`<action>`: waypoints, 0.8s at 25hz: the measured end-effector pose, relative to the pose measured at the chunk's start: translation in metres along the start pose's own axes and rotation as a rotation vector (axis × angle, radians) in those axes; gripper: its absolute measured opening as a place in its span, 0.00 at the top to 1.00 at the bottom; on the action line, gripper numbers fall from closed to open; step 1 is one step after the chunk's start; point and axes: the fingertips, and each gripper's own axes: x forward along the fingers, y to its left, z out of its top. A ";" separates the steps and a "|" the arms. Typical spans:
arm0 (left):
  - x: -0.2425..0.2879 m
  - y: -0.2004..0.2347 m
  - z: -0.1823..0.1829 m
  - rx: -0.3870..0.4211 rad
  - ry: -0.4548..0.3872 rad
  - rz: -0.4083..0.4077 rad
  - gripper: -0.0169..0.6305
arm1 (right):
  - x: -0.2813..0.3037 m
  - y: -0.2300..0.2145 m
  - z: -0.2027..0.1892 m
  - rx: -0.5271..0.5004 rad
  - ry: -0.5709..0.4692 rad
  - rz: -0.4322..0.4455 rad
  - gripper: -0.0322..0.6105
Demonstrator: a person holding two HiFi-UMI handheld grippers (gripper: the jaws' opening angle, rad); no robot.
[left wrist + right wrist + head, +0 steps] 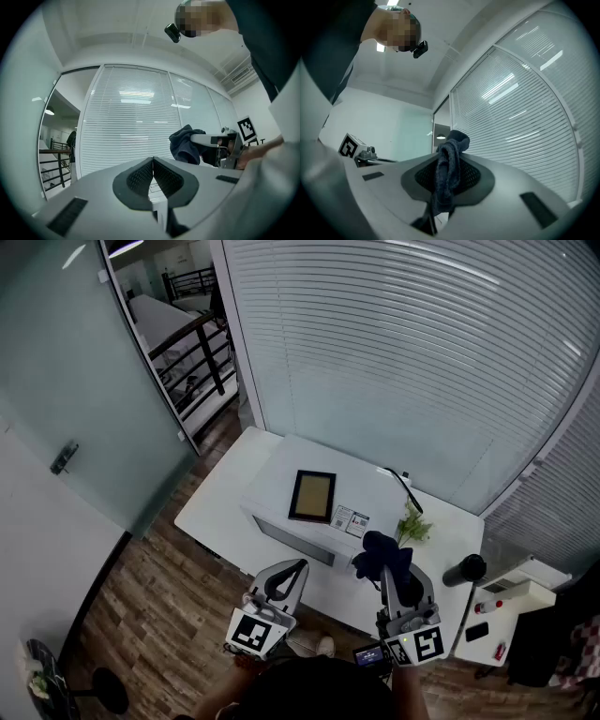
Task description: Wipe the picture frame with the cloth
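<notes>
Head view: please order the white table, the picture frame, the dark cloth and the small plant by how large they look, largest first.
1. white table, clearly largest.
2. picture frame and dark cloth look alike; the cloth, in the right hand-held gripper, is nearer the camera, so unranked.
3. small plant, smallest.

Bright, even indoor light – ceiling-lamp glare on the blinds (394, 362), heavy fisheye curvature, dark vignetted corners

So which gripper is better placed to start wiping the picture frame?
Right. The right gripper is shut on the cloth, and the picture frame lies flat on the white box ahead of it. The left gripper is shut on nothing.
</notes>
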 end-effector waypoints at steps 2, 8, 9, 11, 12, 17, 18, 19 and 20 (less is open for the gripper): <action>0.000 0.000 -0.002 -0.001 0.001 0.002 0.96 | -0.001 -0.002 0.000 0.000 -0.002 -0.002 0.88; -0.001 0.006 -0.006 -0.001 0.006 0.031 0.96 | 0.000 -0.007 0.007 -0.016 -0.009 0.019 0.88; 0.000 0.008 -0.007 0.001 0.012 0.032 0.96 | 0.001 -0.009 0.008 -0.027 -0.008 0.020 0.88; 0.002 0.011 -0.010 0.013 0.025 0.031 0.96 | 0.004 -0.013 0.008 -0.065 0.002 0.021 0.88; 0.004 0.014 -0.012 0.020 0.030 0.029 0.96 | 0.006 -0.016 0.008 -0.085 0.012 0.022 0.88; 0.011 0.026 -0.034 0.024 0.079 0.004 0.96 | 0.027 -0.021 0.001 -0.160 0.071 0.046 0.88; 0.013 0.028 -0.037 0.021 0.087 -0.006 0.96 | 0.033 -0.020 0.001 -0.175 0.080 0.053 0.88; 0.014 0.032 -0.039 0.024 0.097 -0.015 0.96 | 0.039 -0.019 0.000 -0.186 0.091 0.060 0.88; 0.014 0.036 -0.040 0.032 0.105 -0.025 0.96 | 0.047 -0.016 -0.002 -0.188 0.104 0.063 0.88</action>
